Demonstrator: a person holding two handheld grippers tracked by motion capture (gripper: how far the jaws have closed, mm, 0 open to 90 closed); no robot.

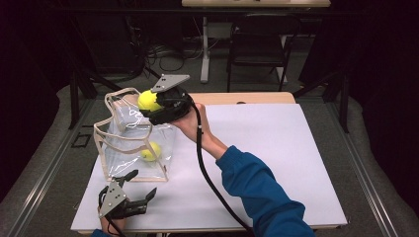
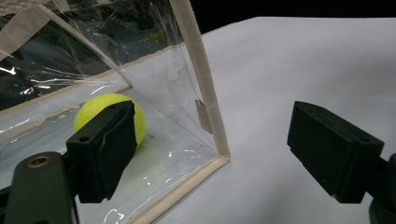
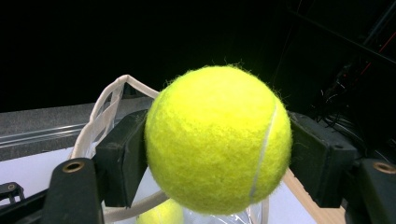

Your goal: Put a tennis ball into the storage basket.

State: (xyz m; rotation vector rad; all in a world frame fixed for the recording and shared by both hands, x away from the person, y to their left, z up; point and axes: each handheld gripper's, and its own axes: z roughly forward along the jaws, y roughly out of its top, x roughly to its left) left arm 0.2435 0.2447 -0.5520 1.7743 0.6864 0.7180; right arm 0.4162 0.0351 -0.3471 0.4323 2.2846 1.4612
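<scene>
Above the clear bag's (image 1: 129,143) open mouth, a tennis ball (image 1: 147,100) is gripped by the right tool (image 1: 157,105); the bag lies at six o'clock below it. The left tool (image 1: 140,189) is held open, empty.

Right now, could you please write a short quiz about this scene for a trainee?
1. True or false: the right gripper is shut on a tennis ball.
2. Where is the second ball? A) on the bare table B) inside the clear bag C) in the left gripper
3. How do the left gripper's jaws stand?

Key
1. True; the ball is held over the bag's open top.
2. B
3. Open, with nothing between them, on the white table beside the bag's near corner.
</scene>
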